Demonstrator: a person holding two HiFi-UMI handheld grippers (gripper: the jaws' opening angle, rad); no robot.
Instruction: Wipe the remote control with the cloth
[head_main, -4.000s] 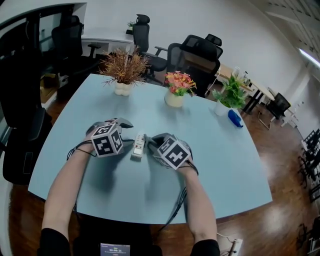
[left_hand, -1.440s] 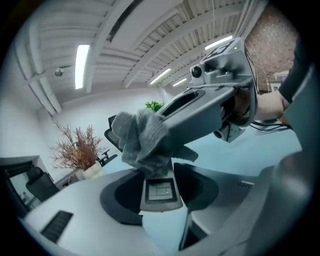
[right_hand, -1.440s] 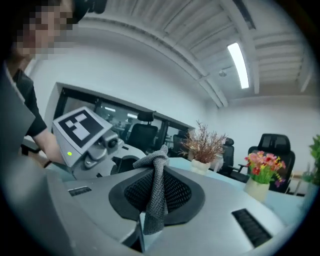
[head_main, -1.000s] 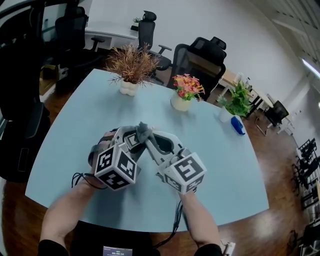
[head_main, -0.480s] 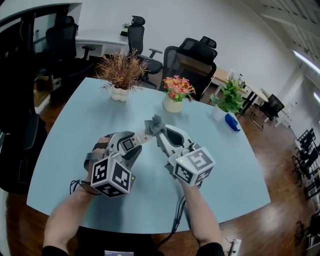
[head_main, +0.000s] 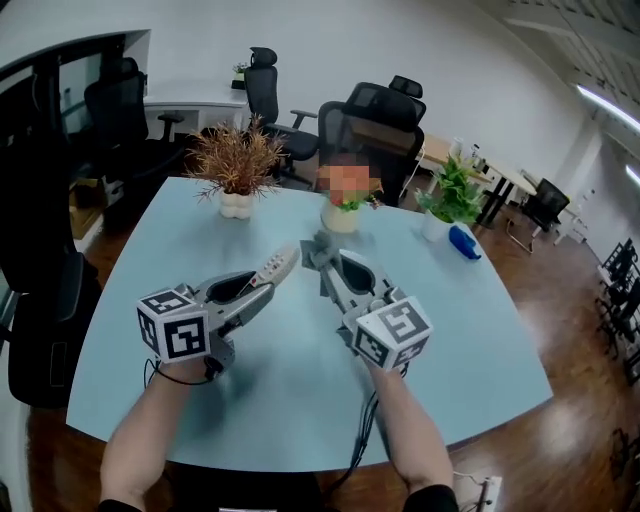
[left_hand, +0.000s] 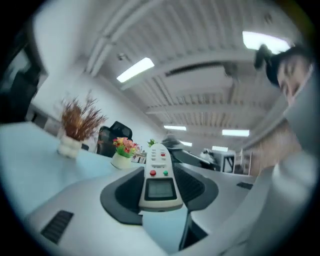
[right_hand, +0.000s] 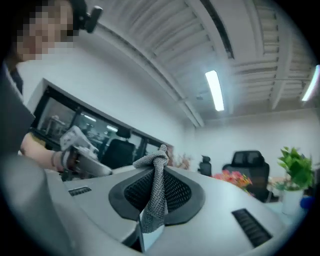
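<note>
Both grippers have risen from the bench (head_main: 300, 385) since the earliest frame, when the remote control lay flat between them. Over the last second they have drawn apart, and the left cube has swung out toward the left edge.

Item count:
- One remote control (head_main: 279, 266), white, with one small screen, one red button and one green button in the left gripper view (left_hand: 159, 175).
- One cloth (head_main: 317, 248), grey and knitted.
- Three potted plants on the far side of the bench: dried brown plant (head_main: 234, 160), flowering plant (head_main: 340, 216), green plant (head_main: 455, 194).
- One blue object (head_main: 463, 242) beside the green plant.

Jaw state:
- Left gripper (head_main: 262, 284): jaws partly closed, clamped on the lower end of the remote control. Its far end projects past the jaws, above the bench.
- Right gripper (head_main: 331, 264): jaws closed almost fully on the cloth (right_hand: 156, 192), which bunches above them and hangs below.

The cloth sits just beside the tip of the remote control; contact cannot be confirmed.
</note>
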